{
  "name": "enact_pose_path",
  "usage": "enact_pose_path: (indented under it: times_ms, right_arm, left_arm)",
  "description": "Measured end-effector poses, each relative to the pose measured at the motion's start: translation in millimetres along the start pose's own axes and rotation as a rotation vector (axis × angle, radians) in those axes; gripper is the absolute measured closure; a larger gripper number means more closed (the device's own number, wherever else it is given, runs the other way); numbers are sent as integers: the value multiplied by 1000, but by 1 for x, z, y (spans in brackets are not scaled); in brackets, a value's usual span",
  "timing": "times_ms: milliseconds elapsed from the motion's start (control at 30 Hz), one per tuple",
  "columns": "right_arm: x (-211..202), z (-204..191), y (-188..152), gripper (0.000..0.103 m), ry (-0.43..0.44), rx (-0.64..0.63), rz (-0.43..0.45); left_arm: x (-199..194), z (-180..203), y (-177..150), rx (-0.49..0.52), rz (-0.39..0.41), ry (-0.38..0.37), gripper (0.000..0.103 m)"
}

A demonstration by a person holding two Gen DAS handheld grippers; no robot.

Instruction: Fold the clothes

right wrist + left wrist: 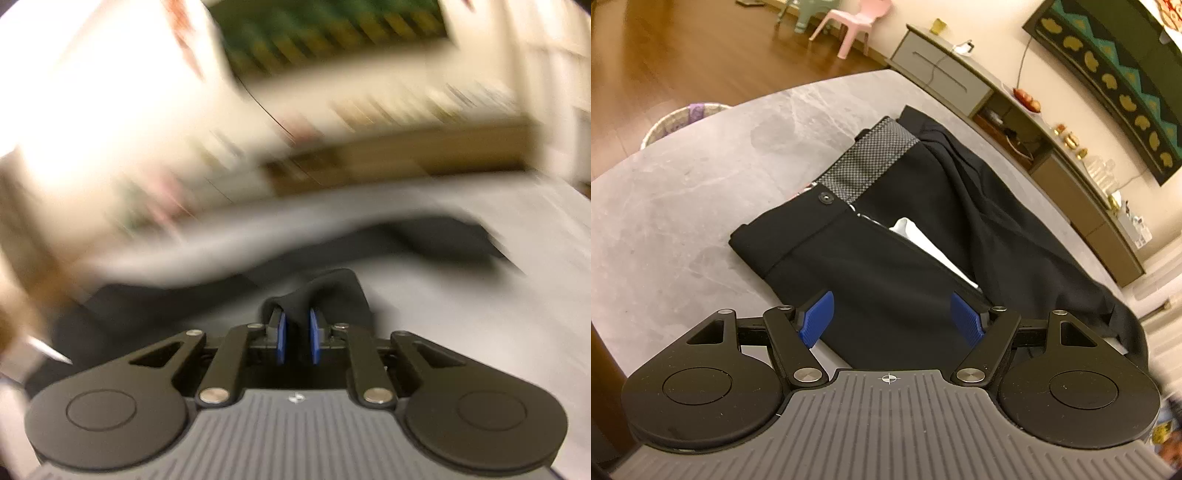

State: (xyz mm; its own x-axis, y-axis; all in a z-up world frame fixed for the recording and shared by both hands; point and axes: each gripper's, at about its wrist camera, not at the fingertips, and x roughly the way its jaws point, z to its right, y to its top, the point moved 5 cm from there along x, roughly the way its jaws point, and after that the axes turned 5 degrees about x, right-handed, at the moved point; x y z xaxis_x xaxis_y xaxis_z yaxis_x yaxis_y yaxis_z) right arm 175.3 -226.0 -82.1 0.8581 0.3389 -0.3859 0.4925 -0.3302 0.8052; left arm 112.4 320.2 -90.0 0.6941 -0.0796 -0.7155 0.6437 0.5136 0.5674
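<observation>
— What's the bench [683,206] like?

— Grey, marbled like stone, with a rounded edge. A pair of black trousers [894,258] lies across it, the waist end towards the far side, showing a grey checked waistband lining [871,162] and a dark button [826,199]. A bit of white pocket lining [916,236] peeks out at the fly.

— And the room behind?

— A dark wooden floor [665,55], a small pink plastic chair [849,26] at the back, and a woven basket [676,122] just beyond the bench edge. Along the cream wall runs a long low cabinet [1052,155] with a plate of fruit [1027,99] and some gold ornaments on top (too small to name). Above it hangs a dark panel with teal and gold patterning [1108,74].

— The tools?

— The left tool [890,319] hovers over the near trouser cloth, its blue pads spread wide with nothing between them. The right tool [295,339] has its pads drawn in on a bunched fold of the black trousers [332,291]; everything past it in that view is motion blur.
</observation>
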Motion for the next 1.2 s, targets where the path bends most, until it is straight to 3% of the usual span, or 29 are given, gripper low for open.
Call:
enact_pose_path:
  times_ms: [67, 100, 167, 333, 467, 533, 567, 667, 700, 733, 767, 800, 967, 1000, 1033, 1100, 1200]
  right_arm:
    - [-1, -14, 2, 67, 83, 8, 26]
    - [4, -11, -2, 49, 70, 20, -15]
    - [14, -3, -13, 52, -10, 5, -91]
    - [18, 20, -43, 51, -252, -170, -210]
    - [33, 6, -70, 49, -271, -282, -276]
    - [42, -7, -78, 39, -253, -318, -295]
    - [51, -11, -81, 39, -270, -341, -310]
    - [76, -21, -90, 41, -315, -403, -355]
    - [75, -23, -89, 53, -303, -394, -363]
    - [74, -25, -88, 81, -291, -385, -372]
    - [72, -27, -87, 95, -280, -376, -381]
    - [71, -28, -86, 102, -268, -369, -386]
    - [60, -19, -78, 101, -249, -296, -348]
    - [59, -13, -74, 90, -256, -264, -336]
    - [57, -8, -71, 71, -264, -233, -323]
    - [54, 4, -64, 52, -278, -169, -298]
    - [57, 16, -61, 49, -299, -120, -291]
  left_arm:
    - [1, -1, 0, 1, 0, 8, 41]
    - [1, -2, 0, -2, 0, 11, 41]
    - [1, -5, 0, -9, 0, 13, 41]
    - [-3, -6, 1, -12, 8, -3, 41]
    - [-3, -1, 1, -5, 7, -12, 40]
    - [-2, 0, 0, 8, 4, -7, 40]
    - [-1, 0, 0, 9, 2, -4, 40]
    - [0, -7, 0, -5, -1, 11, 40]
    - [0, -9, 0, -9, -2, 15, 40]
    - [1, -11, 0, -13, -3, 18, 40]
    - [2, -12, 0, -14, -4, 22, 40]
    - [3, -13, 0, -14, -6, 25, 40]
    - [5, -10, -2, -6, -12, 21, 40]
    - [4, -10, -2, -4, -10, 18, 40]
    - [3, -9, -2, -2, -8, 18, 40]
    - [4, -9, -3, -2, -11, 23, 40]
    - [6, -8, -4, 2, -16, 30, 40]
